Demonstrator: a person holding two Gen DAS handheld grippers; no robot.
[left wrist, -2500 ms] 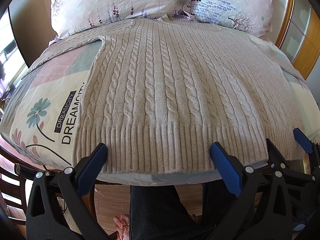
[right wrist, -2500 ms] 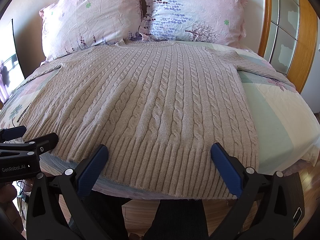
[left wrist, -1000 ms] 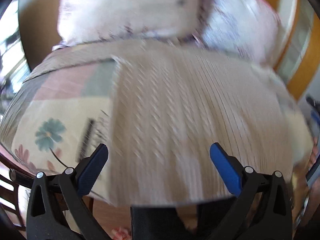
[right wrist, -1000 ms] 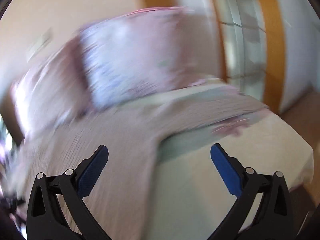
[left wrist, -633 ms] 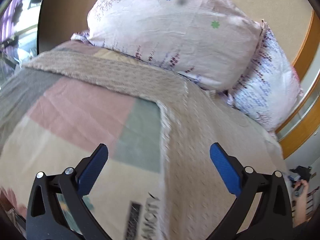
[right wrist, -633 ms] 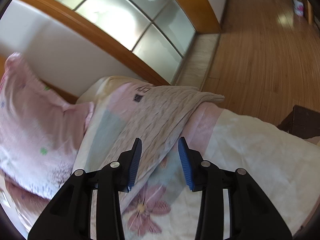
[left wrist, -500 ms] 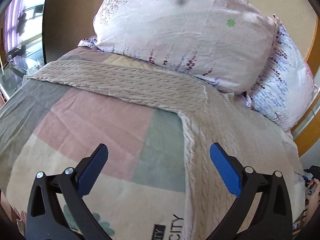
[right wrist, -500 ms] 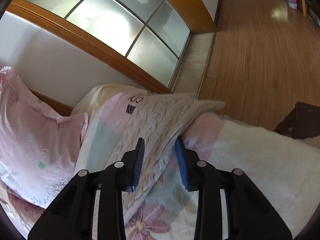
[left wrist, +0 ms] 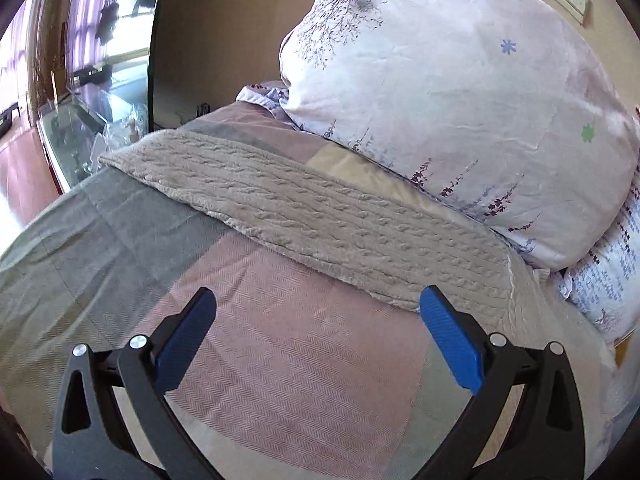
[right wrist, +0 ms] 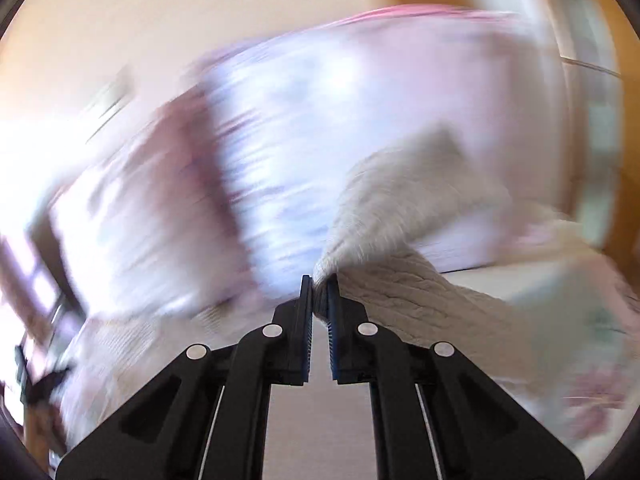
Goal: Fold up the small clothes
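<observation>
A beige cable-knit sweater lies on the bed. In the left wrist view its left sleeve [left wrist: 320, 216] stretches flat across the bedspread toward the left edge. My left gripper [left wrist: 316, 320] is open and empty, just short of the sleeve's near edge. My right gripper [right wrist: 319, 292] is shut on the sweater's right sleeve [right wrist: 404, 216] and holds it lifted above the bed; that view is blurred by motion.
A patchwork bedspread [left wrist: 280, 360] covers the bed. Pink floral pillows [left wrist: 460, 92] stand at the headboard behind the sleeve, also seen blurred in the right wrist view [right wrist: 320, 100]. A glass-topped table [left wrist: 80, 120] stands past the bed's left edge.
My right gripper has closed on the right sleeve and lifted it, swinging back toward the pillows. My left gripper has moved closer to the left sleeve, still open.
</observation>
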